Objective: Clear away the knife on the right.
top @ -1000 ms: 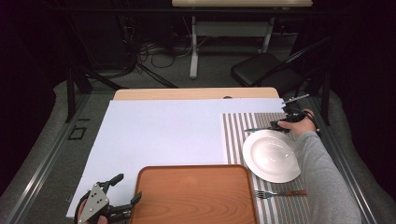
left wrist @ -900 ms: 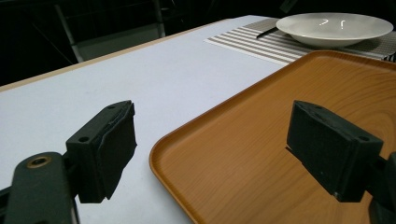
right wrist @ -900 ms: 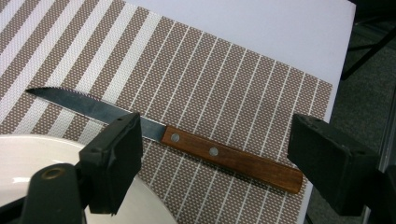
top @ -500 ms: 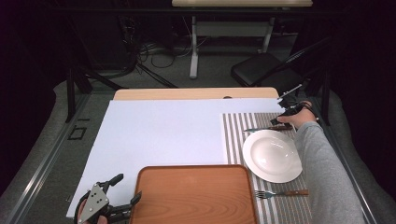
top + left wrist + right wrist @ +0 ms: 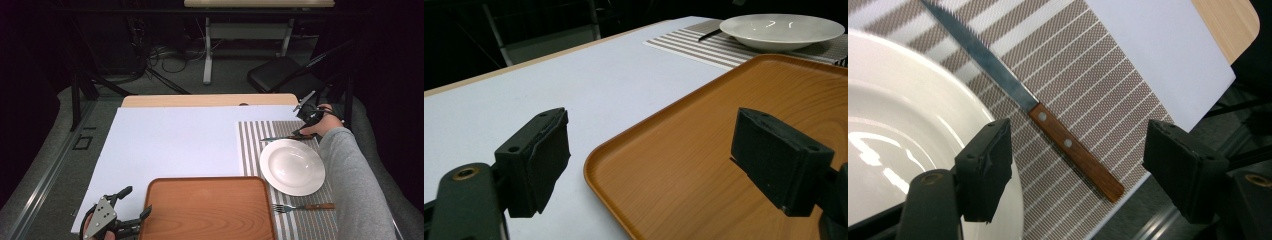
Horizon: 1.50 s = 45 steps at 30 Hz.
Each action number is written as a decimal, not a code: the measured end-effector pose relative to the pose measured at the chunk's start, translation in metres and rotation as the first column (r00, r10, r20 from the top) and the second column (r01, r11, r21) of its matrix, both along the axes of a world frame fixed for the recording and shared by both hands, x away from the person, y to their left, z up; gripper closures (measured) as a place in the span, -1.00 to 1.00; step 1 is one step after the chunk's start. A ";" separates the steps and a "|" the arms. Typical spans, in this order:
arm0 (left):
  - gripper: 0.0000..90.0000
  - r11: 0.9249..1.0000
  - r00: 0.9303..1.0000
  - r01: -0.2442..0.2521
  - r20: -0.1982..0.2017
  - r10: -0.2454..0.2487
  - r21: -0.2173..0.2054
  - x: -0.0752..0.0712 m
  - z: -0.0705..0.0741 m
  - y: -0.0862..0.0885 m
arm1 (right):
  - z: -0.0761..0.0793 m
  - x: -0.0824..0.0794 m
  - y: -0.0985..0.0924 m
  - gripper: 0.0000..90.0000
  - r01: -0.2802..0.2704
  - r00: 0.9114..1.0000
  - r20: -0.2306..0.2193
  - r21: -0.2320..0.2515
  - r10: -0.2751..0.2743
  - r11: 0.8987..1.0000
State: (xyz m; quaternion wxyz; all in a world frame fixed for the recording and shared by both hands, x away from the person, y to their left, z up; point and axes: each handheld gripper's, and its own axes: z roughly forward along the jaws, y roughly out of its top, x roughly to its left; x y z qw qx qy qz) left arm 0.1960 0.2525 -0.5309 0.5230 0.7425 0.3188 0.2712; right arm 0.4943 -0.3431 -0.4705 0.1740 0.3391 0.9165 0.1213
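A wooden-handled knife [image 5: 1068,145] lies flat on the striped placemat [image 5: 252,150], just beyond the white plate [image 5: 292,166]. My right gripper [image 5: 305,122] hovers above the knife's handle end [image 5: 300,136], clear of it. In the right gripper view the handle shows in the gap of the right gripper [image 5: 1078,170], well below the pads. Its jaws have just been closing a little, with nothing pressed between them. My left gripper [image 5: 136,201] rests open at the near-left corner of the wooden tray [image 5: 207,210]. In the left gripper view the left gripper [image 5: 664,170] straddles the tray's rim [image 5: 596,165].
A fork [image 5: 302,206] with a wooden handle lies on the placemat in front of the plate. A white sheet [image 5: 170,145] covers the tabletop. The table's right edge runs just beyond the knife's handle. A dark chair [image 5: 280,75] stands behind the table.
My right gripper has lifted and drawn back a little toward the table's far right corner. The knife stays flat on the placemat. The left gripper has not moved.
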 end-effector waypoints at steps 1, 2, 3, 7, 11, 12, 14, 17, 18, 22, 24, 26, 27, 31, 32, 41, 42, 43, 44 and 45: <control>-0.65 1.000 1.000 0.001 0.000 -0.001 -0.001 0.000 0.000 0.000 | 0.000 0.001 0.000 -0.39 -0.034 0.999 0.006 -0.020 0.034 0.999; -0.65 1.000 1.000 0.000 0.000 0.000 -0.001 0.000 0.000 0.000 | 0.000 -0.001 0.001 -0.36 -0.042 0.999 -0.006 -0.023 0.042 0.999; -0.65 1.000 1.000 0.000 0.001 0.000 -0.003 0.000 0.000 0.000 | 0.000 -0.001 0.002 -0.36 -0.063 0.998 -0.010 -0.031 0.063 0.998; -0.65 1.000 1.000 0.002 0.000 -0.002 -0.004 0.000 0.000 0.000 | 0.001 -0.001 0.004 -0.38 -0.147 0.989 0.007 -0.107 0.148 0.983; -0.65 1.000 1.000 0.004 -0.001 -0.004 -0.004 0.000 0.000 0.000 | 0.001 -0.002 0.008 -0.43 -0.225 0.973 -0.003 -0.209 0.229 0.952; -0.65 1.000 1.000 0.004 -0.001 -0.004 -0.004 -0.001 0.000 0.000 | 0.001 -0.003 0.009 -0.45 -0.225 0.973 -0.005 -0.216 0.229 0.950; -0.65 1.000 1.000 0.003 -0.001 -0.003 -0.005 -0.001 0.000 0.000 | 0.001 -0.003 0.011 -0.45 -0.282 0.957 -0.004 -0.249 0.290 0.927; -0.65 1.000 1.000 0.003 -0.001 -0.003 -0.004 0.000 0.000 0.000 | -0.002 -0.007 0.014 -0.44 -0.357 0.929 -0.031 -0.341 0.369 0.870; -0.65 1.000 1.000 0.003 -0.001 -0.003 -0.004 0.000 0.000 0.000 | -0.002 -0.007 0.014 -0.44 -0.357 0.929 -0.031 -0.341 0.369 0.870; -0.65 1.000 1.000 0.006 -0.002 -0.006 -0.003 0.000 0.000 0.000 | -0.004 -0.009 0.014 -0.43 -0.395 0.910 -0.047 -0.401 0.412 0.826; -0.65 1.000 1.000 0.004 -0.001 -0.004 -0.003 0.000 0.000 0.000 | -0.004 -0.008 0.013 -0.43 -0.401 0.905 -0.037 -0.408 0.424 0.820; -0.65 1.000 1.000 0.003 -0.001 -0.003 -0.004 0.000 0.000 0.000 | -0.005 -0.009 0.014 -0.42 -0.406 0.902 -0.035 -0.409 0.430 0.818; -0.65 1.000 1.000 0.003 -0.001 -0.003 -0.004 0.000 0.000 0.000 | -0.005 -0.009 0.014 -0.41 -0.408 0.902 -0.042 -0.412 0.430 0.815; -0.65 1.000 1.000 0.005 -0.001 -0.005 -0.003 0.000 0.000 0.000 | -0.006 -0.009 0.016 -0.44 -0.421 0.896 -0.039 -0.396 0.442 0.816; -0.65 1.000 1.000 0.005 -0.002 -0.005 -0.003 0.000 0.000 0.000 | -0.007 -0.009 0.016 -0.43 -0.427 0.894 -0.046 -0.396 0.447 0.813; -0.65 1.000 1.000 0.005 -0.003 -0.005 -0.003 0.000 0.000 0.000 | -0.009 -0.008 0.016 -0.32 -0.440 0.885 -0.044 -0.401 0.463 0.804; -0.65 1.000 1.000 0.005 -0.003 -0.005 -0.003 0.000 0.000 0.000 | -0.008 -0.008 0.016 -0.32 -0.439 0.886 -0.042 -0.403 0.462 0.803; -0.65 1.000 1.000 0.006 -0.003 -0.006 -0.002 0.000 0.000 0.000 | -0.009 -0.007 0.017 -0.32 -0.438 0.885 -0.038 -0.402 0.463 0.804; -0.65 1.000 1.000 0.007 -0.003 -0.007 -0.001 0.000 0.000 0.000 | -0.009 -0.007 0.017 -0.31 -0.436 0.886 -0.035 -0.400 0.462 0.806; -0.65 1.000 1.000 0.006 -0.004 -0.006 -0.001 0.000 0.000 0.000 | -0.009 -0.007 0.017 -0.31 -0.436 0.886 -0.035 -0.400 0.462 0.806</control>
